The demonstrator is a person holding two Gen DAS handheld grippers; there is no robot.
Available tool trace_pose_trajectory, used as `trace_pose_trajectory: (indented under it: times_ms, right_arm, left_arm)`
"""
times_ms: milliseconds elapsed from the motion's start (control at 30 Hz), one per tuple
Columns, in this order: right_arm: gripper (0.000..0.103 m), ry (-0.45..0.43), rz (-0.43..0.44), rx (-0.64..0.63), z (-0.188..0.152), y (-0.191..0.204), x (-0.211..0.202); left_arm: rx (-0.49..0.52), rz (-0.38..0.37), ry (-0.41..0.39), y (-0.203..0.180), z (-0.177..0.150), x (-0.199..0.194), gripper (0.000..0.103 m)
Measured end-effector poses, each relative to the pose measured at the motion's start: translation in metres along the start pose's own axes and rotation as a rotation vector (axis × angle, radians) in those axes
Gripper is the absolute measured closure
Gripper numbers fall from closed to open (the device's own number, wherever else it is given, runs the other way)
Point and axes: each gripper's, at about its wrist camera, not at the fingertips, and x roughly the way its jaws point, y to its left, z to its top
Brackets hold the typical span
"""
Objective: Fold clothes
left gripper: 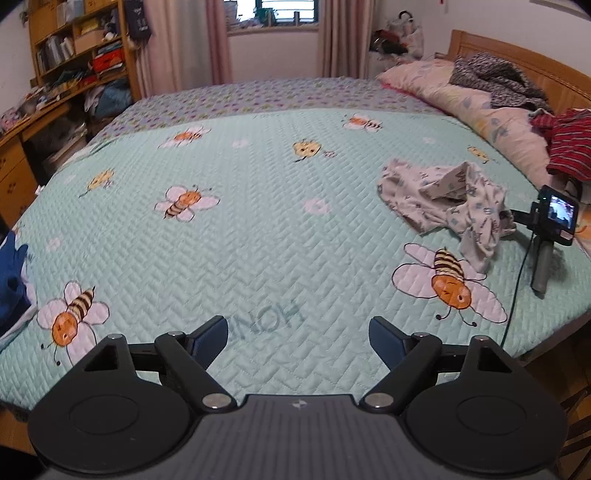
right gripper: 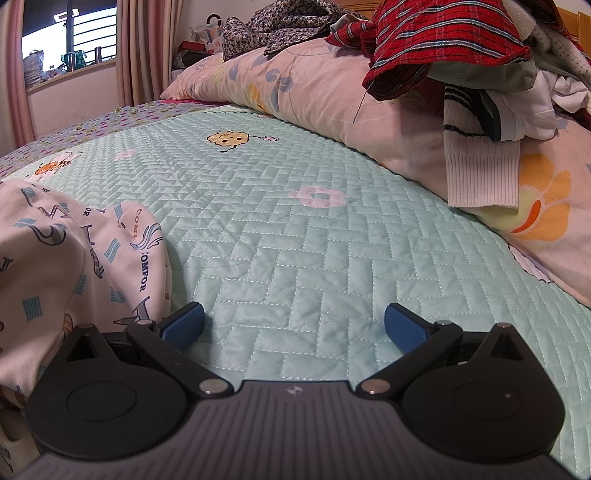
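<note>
1. Because the left gripper (left gripper: 297,338) looks out from the near edge of the bed, its camera sees the whole pale green quilted bedspread with bees on it (left gripper: 258,221). Its two blue pads are spread wide and pinch nothing. The crumpled white garment with blue letters (left gripper: 447,203) lies in a heap far to the right, well apart from this gripper. It is bunched up, not folded. The right gripper (left gripper: 509,216) sits low just beside it, maybe so it can get at the cloth.

2. Seen from the right wrist, the right gripper's blue pads (right gripper: 184,326) are spread wide over bare bedspread and pinch nothing. The white garment sits at the left, just beside the left pad; I cannot tell if it touches. A red striped top (right gripper: 436,33) and other clothes are piled on the long pink flowered pillow (right gripper: 332,96), likely waiting.
</note>
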Motion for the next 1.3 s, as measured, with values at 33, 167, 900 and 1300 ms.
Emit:
trace_pose_trajectory:
  times_ms: [33,167,900,1300]
  right_arm:
    - [0.0,0.0,0.0,0.0,0.0,0.0,0.0]
    - [0.0,0.0,0.0,0.0,0.0,0.0,0.0]
    - [0.0,0.0,0.0,0.0,0.0,0.0,0.0]
    - [0.0,0.0,0.0,0.0,0.0,0.0,0.0]
  left_arm:
    - [0.004,-0.001,-0.004,-0.003,0.0,0.0,0.018]
    - [0.02,-0.007,-0.021,-0.015,0.0,-0.002,0.017]
    - [-0.021,-0.019,0.055,0.001,-0.013,0.016,0.015]
    - [-0.056,-0.006,0.267,0.004,-0.027,0.067,0.005]
